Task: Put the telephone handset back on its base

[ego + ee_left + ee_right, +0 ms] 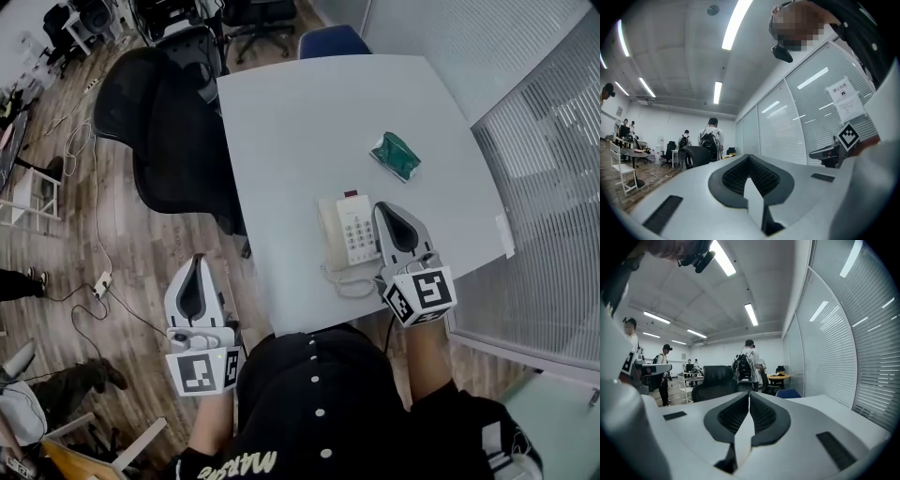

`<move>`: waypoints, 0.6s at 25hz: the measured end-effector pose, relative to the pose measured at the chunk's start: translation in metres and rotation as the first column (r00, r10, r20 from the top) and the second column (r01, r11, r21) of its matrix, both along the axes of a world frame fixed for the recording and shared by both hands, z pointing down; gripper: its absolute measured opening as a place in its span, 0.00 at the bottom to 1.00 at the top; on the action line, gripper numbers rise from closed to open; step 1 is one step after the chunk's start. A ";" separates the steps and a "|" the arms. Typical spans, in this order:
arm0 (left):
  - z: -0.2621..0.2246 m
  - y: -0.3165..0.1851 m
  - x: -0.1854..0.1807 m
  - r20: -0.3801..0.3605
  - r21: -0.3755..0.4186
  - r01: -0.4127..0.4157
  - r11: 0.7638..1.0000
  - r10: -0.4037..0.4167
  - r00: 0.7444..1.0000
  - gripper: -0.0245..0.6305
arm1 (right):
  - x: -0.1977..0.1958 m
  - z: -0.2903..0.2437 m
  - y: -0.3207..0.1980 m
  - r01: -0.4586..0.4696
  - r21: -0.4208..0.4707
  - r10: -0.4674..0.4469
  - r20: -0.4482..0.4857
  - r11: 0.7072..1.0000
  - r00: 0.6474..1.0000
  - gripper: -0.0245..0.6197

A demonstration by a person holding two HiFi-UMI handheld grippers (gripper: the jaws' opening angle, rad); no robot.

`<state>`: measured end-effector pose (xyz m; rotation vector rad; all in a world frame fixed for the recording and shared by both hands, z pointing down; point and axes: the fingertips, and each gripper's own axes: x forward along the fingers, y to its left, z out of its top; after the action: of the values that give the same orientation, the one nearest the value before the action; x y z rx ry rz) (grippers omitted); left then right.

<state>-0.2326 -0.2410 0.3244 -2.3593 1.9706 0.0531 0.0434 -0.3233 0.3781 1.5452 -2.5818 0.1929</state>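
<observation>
left tongs: level, shut, off table | right tongs: level, shut, by telephone

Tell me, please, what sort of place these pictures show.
Most likely an open-plan office: a grey table carrying a desk telephone, black swivel chairs beside it, glass partitions with blinds, and ceiling strip lights over a room where several people stand.
</observation>
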 end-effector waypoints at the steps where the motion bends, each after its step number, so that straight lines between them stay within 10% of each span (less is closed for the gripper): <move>1: -0.003 0.000 -0.001 0.001 0.008 0.001 1.000 -0.001 1.000 0.06 | 0.003 -0.005 0.001 -0.008 0.008 0.008 0.011 1.000 1.000 0.09; 15: -0.019 0.003 -0.011 0.003 0.070 0.017 0.997 -0.017 1.000 0.06 | 0.044 -0.057 0.019 -0.068 0.144 0.066 0.020 0.987 0.998 0.09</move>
<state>-0.2431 -0.2385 0.3055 -2.2971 1.9535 0.1147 0.0869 -0.3044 0.3209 1.6864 -2.6092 0.0233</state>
